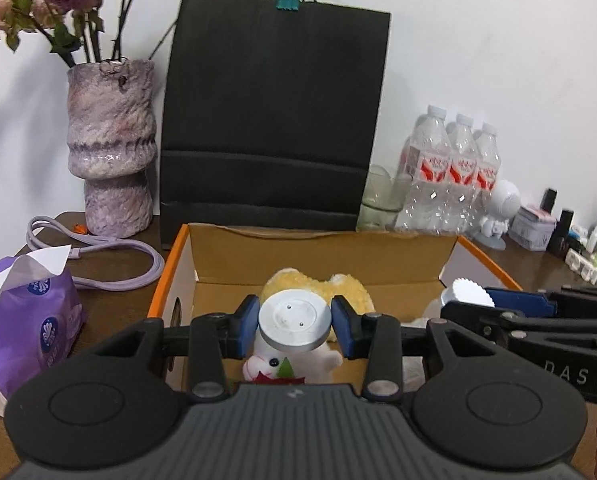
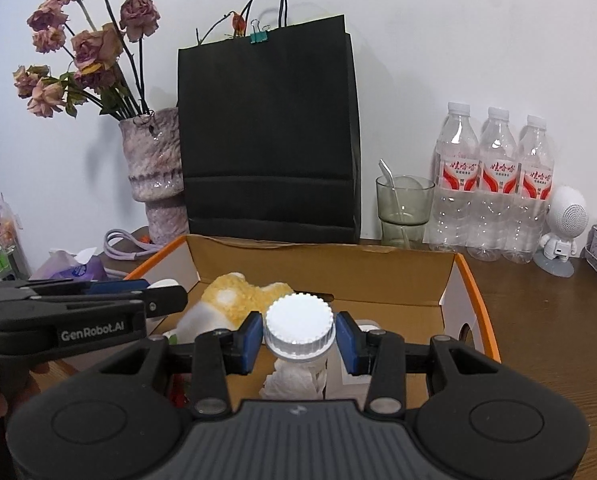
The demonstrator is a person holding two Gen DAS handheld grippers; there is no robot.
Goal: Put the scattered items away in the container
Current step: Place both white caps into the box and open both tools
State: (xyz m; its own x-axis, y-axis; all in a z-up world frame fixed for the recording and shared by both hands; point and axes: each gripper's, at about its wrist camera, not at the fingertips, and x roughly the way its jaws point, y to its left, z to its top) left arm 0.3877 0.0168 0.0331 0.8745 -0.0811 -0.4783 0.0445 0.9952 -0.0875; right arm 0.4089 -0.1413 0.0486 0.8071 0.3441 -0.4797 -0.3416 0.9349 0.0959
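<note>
An open cardboard box with orange edges [image 1: 218, 252] [image 2: 454, 280] sits on the wooden table. Inside lie a yellow and white plush toy [image 1: 318, 284] [image 2: 238, 296] and crumpled white tissue [image 2: 294, 380]. My left gripper [image 1: 295, 326] is shut on a round silver metal disc [image 1: 294, 320] and holds it above the box. My right gripper [image 2: 300, 338] is shut on a white ridged cap or small jar [image 2: 299, 326], also above the box; it shows at the right of the left wrist view [image 1: 472, 292].
A black paper bag [image 1: 274, 120] stands behind the box, a purple vase with dried roses [image 1: 112, 148] to its left. A purple tissue pack [image 1: 30, 320] and purple cable [image 1: 110, 256] lie left. Water bottles [image 2: 494, 184], a glass [image 2: 404, 208] and a white figure [image 2: 562, 224] stand right.
</note>
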